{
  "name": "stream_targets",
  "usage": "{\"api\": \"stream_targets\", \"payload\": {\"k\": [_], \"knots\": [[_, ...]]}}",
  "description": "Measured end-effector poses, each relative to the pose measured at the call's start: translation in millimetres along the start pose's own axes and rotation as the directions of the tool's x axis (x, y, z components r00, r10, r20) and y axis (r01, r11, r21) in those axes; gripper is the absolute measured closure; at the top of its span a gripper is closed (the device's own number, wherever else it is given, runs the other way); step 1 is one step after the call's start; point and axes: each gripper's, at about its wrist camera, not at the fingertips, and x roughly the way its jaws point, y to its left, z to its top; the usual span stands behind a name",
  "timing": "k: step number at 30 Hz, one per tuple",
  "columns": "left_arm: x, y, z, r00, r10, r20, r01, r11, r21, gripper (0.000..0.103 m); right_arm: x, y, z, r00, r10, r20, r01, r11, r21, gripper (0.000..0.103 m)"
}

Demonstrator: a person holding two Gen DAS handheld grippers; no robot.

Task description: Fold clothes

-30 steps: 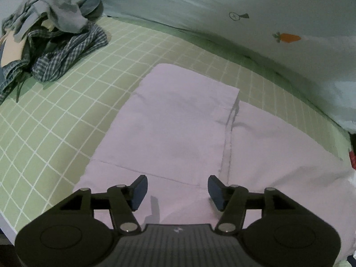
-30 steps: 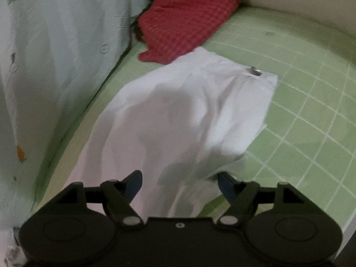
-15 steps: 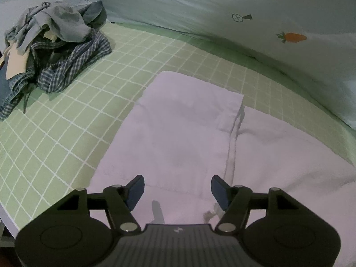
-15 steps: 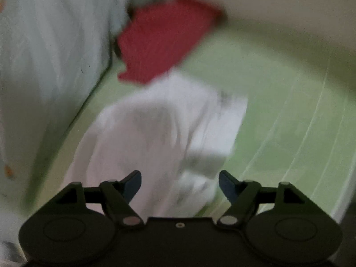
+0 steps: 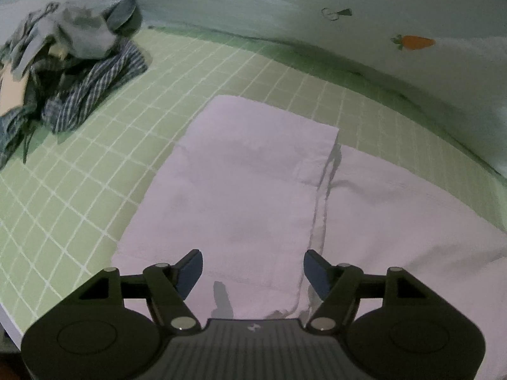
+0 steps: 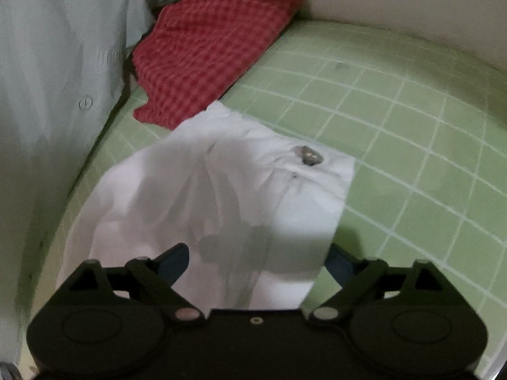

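A pale pink-white garment (image 5: 247,190) lies spread on the green checked sheet (image 5: 95,190), one folded panel over the other. My left gripper (image 5: 252,262) hovers just above its near edge. Its jaws are opening and nothing is pinched between them. In the right wrist view the garment's other end (image 6: 196,196) is rumpled and shows a metal button (image 6: 309,155). My right gripper (image 6: 256,255) stands over that near end with its jaws opening wide. Cloth lies between them, and its edge covers part of the right finger. The pads do not press on the cloth.
A heap of grey and checked clothes (image 5: 73,63) sits at the back left of the bed. A folded red checked cloth (image 6: 215,47) lies beyond the garment by the wall. A pale quilt with a carrot print (image 5: 412,42) runs along the far side. The bed's edge (image 5: 9,323) is at the lower left.
Both grippers' jaws have spread, the right one much more. The right gripper moved in over the garment's end, and the cloth that hung by it now lies loose between the jaws.
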Motion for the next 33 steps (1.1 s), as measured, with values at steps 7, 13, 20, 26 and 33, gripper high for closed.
{"api": "stream_targets", "payload": {"k": [7, 13, 20, 26, 33], "knots": [[6.3, -1.2, -0.3, 1.0, -0.011, -0.022, 0.011, 1.0, -0.019, 0.032, 10.7, 19.8, -10.8, 0.999, -0.026, 0.04, 0.034, 0.98, -0.195, 0.008], [2.8, 0.6, -4.1, 0.999, -0.053, -0.006, 0.052, 0.998, -0.034, 0.032, 11.6, 42.2, -24.4, 0.999, -0.014, 0.049, 0.032, 0.924, -0.382, 0.067], [-18.8, 20.4, -12.1, 0.996, -0.071, 0.058, 0.074, 0.996, -0.054, 0.032, -25.0, 58.7, -24.7, 0.987, 0.036, 0.154, 0.033, 0.905, -0.425, 0.076], [-40.4, 53.7, -19.6, 0.992, -0.079, 0.095, 0.086, 0.994, -0.073, 0.032, -84.0, 112.1, -43.0, 0.938, 0.206, 0.277, 0.003, 0.796, -0.605, 0.077], [-65.5, 96.7, -33.2, 0.991, -0.092, 0.101, 0.1, 0.992, -0.078, 0.032, -132.8, 187.1, -109.5, 0.879, 0.391, 0.272, -0.006, 0.58, -0.815, 0.078]]}}
